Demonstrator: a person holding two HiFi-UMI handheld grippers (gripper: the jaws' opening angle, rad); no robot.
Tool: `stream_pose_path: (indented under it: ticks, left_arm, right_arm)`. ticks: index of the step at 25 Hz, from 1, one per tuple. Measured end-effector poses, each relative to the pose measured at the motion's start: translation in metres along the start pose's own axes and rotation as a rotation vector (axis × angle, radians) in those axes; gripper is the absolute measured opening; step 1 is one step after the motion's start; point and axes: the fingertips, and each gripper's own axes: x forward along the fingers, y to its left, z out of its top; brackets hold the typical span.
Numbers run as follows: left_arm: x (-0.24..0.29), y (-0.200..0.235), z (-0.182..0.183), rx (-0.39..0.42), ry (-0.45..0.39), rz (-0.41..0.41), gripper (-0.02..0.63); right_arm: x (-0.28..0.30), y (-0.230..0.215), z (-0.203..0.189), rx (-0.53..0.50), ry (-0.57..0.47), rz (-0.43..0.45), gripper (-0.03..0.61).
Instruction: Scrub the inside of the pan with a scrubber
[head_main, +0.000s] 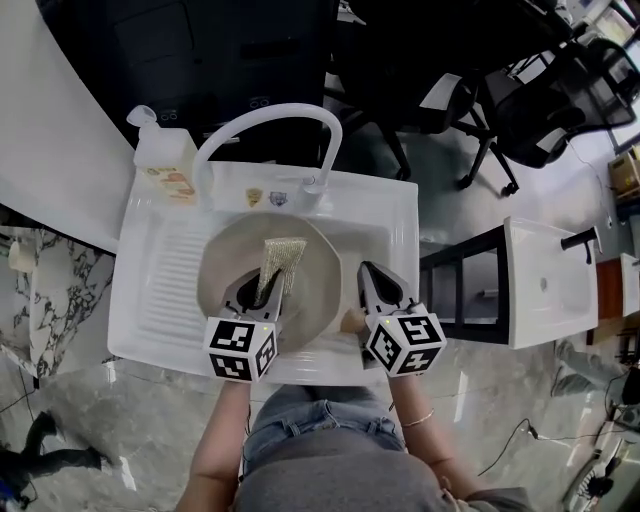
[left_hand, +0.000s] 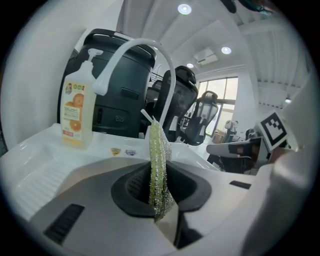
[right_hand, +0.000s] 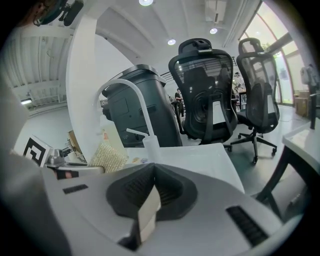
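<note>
Black office chairs on glossy grey floor; recessed ceiling lights, bright window beyond.

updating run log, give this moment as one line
left gripper: shut on scrubber | right gripper: shut on pan handle | pan: in sink | contact: unclear

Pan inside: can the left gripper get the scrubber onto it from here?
Probably yes: the left gripper holds the scrubber over the open pan with nothing between, and the right gripper grips the handle off to one side.
</note>
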Motion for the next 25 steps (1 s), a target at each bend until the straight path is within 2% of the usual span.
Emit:
stream_pose_path:
  ticks: [7, 12, 15, 17, 20, 25]
  left_arm:
    - [0.034, -0.023, -0.014, 0.035, 0.096, -0.097, 0.067]
    - [0.053, -0.045, -0.045, 0.067, 0.226, -0.253, 0.067]
    - [0.063, -0.051, -0.068, 0.094, 0.302, -0.311, 0.067]
    - [0.072, -0.048, -0.079, 0.088, 0.336, -0.316, 0.066]
    - [0.085, -0.039, -0.088, 0.030, 0.358, -0.301, 0.066]
    - [0.106, -0.029, -0.100, -0.008, 0.381, -0.249, 0.067]
  right_arm:
    - [0.010, -0.018, -0.005, 0.030, 0.027, -0.006, 0.011]
    - [0.022, -0.030, -0.010, 0.047, 0.048, -0.007, 0.011]
    - [0.029, -0.035, -0.010, 0.059, 0.055, -0.003, 0.011]
    - [0.033, -0.038, -0.011, 0.066, 0.061, -0.001, 0.011]
    - [0.038, -0.043, -0.013, 0.078, 0.072, -0.002, 0.011]
    - [0.045, -0.047, -0.018, 0.097, 0.089, -0.003, 0.011]
